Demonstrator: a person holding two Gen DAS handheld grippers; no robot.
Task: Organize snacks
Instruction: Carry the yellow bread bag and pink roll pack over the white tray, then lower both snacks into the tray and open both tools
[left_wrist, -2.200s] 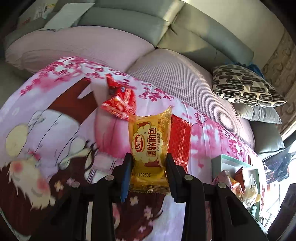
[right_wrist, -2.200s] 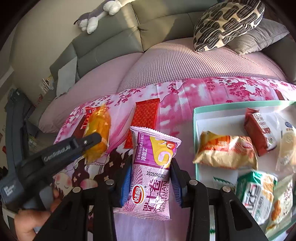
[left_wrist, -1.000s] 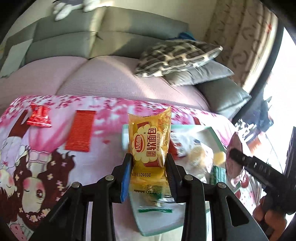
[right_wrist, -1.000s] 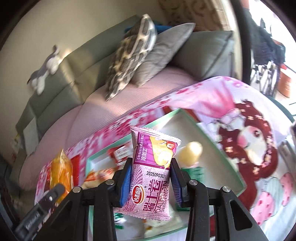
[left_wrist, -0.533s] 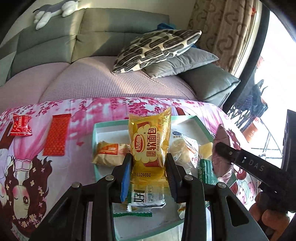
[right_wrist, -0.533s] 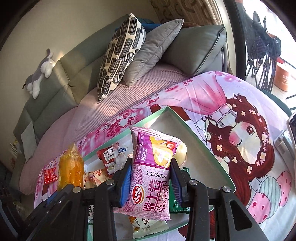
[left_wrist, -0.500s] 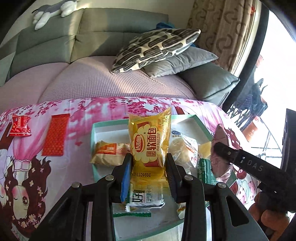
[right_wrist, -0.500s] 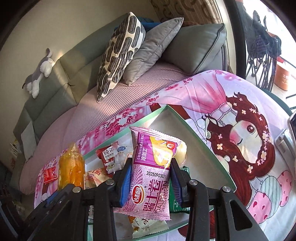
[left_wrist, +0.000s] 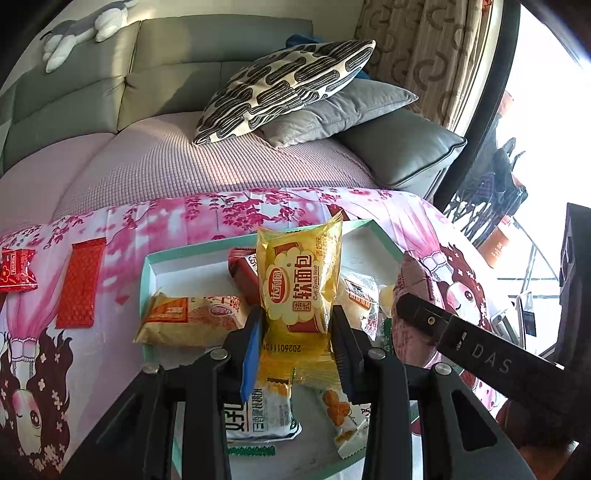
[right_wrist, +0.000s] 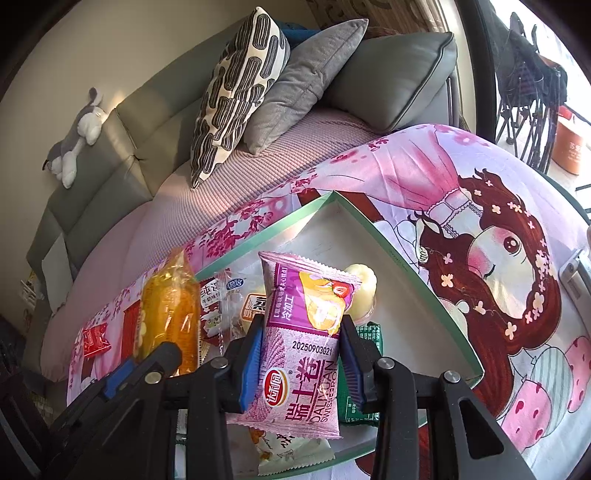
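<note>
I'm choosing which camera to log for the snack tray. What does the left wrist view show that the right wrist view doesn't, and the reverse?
Left wrist only: the orange bread packet lying in the tray.
Right wrist only: the tray's bare right corner, and the green packet.
Both: the yellow bread packet in the left gripper, the purple Swiss roll packet in the right gripper, and the patterned pillow.

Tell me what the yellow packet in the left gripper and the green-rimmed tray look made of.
Yellow bread packet: thin glossy plastic film, seemingly; it is translucent, creased and catches glare where the left gripper pinches it. Tray: probably coated cardboard, judging by its thin, straight, sharp-cornered walls with a matte white inside, though rigid plastic cannot be excluded.
</note>
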